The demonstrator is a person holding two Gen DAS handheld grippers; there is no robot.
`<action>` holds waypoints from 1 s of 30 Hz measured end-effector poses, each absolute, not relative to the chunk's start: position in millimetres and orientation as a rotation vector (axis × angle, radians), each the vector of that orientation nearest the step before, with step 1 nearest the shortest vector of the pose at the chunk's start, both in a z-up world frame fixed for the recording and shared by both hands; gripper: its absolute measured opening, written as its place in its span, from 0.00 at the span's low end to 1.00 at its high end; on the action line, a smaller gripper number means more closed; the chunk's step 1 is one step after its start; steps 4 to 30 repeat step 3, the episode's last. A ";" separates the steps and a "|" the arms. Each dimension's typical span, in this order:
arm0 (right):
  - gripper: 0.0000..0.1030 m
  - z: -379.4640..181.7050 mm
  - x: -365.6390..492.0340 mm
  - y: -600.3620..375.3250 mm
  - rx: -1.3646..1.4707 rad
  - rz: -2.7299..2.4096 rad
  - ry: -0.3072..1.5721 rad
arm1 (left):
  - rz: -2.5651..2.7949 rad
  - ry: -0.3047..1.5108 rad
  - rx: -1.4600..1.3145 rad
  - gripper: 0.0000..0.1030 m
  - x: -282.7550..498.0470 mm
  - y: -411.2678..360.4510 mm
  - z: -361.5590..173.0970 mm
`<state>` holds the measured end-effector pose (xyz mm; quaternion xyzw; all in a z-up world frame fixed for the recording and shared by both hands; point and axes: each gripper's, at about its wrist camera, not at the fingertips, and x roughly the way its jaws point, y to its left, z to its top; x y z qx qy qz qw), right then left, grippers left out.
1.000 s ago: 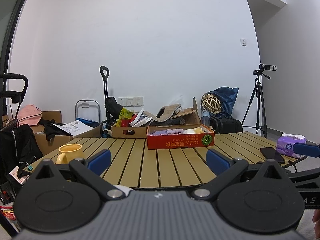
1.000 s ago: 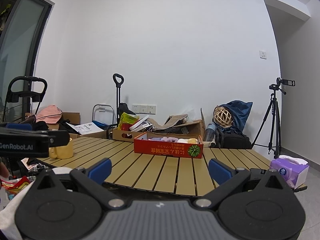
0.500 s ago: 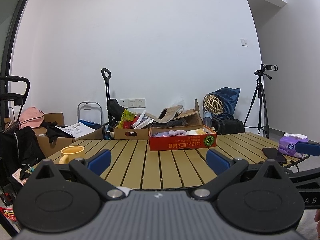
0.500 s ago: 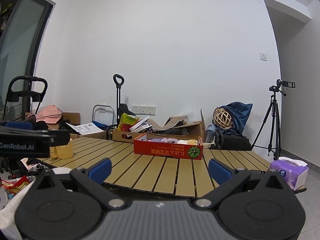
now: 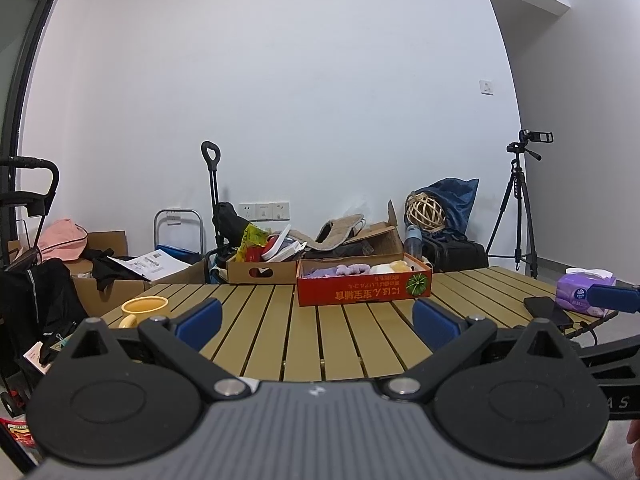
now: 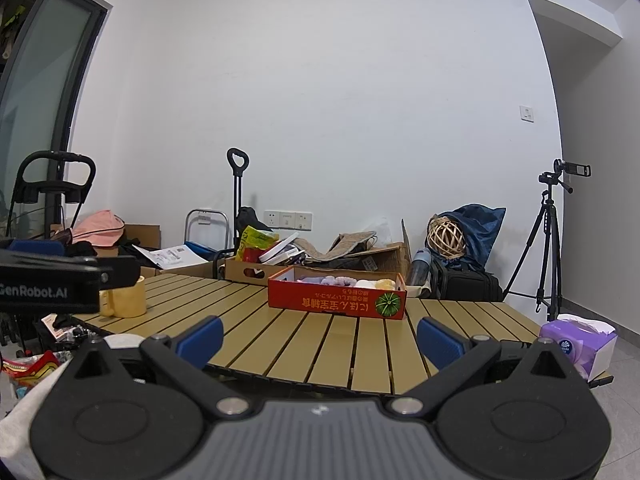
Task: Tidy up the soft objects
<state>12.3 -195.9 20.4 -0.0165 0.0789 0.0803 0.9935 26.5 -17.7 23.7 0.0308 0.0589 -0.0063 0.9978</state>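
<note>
1. Red cardboard box [image 5: 364, 288] is seen at frame centre on the slatted desk [image 5: 352, 340], with the soft objects [image 5: 352, 269] inside.
2. Left hand-held gripper [image 5: 316, 322] and right hand-held gripper [image 6: 319, 338] are held spread and empty.
3. Compared with 1 second ago, both views have been raised slightly; an approach is judged not yet begun.

On the one slatted wooden table [image 5: 344, 332] stand one red cardboard box [image 5: 362, 290], one yellow mug [image 5: 144, 307], one purple tissue box [image 5: 584, 294] and one black phone [image 5: 547, 310]. Inside the red box lie what look like four soft items [image 5: 352, 269], though the clump is too small to count surely. Behind stand one tripod [image 5: 518, 208] and two grippers' worth of blue fingertips [image 5: 198, 318], two per view.
</note>
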 end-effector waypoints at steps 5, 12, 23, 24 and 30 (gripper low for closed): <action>1.00 20.3 12.7 -196.8 -0.033 0.161 0.158 | -0.006 0.111 0.064 1.00 24.9 -18.8 23.3; 1.00 20.3 12.7 -196.8 -0.033 0.161 0.158 | -0.006 0.111 0.064 1.00 24.9 -18.8 23.3; 1.00 20.3 12.7 -196.8 -0.033 0.161 0.158 | -0.006 0.111 0.064 1.00 24.9 -18.8 23.3; 1.00 20.3 12.7 -196.8 -0.033 0.161 0.158 | -0.006 0.111 0.064 1.00 24.9 -18.8 23.3; 1.00 20.3 12.7 -196.8 -0.033 0.161 0.158 | -0.006 0.111 0.064 1.00 24.9 -18.8 23.3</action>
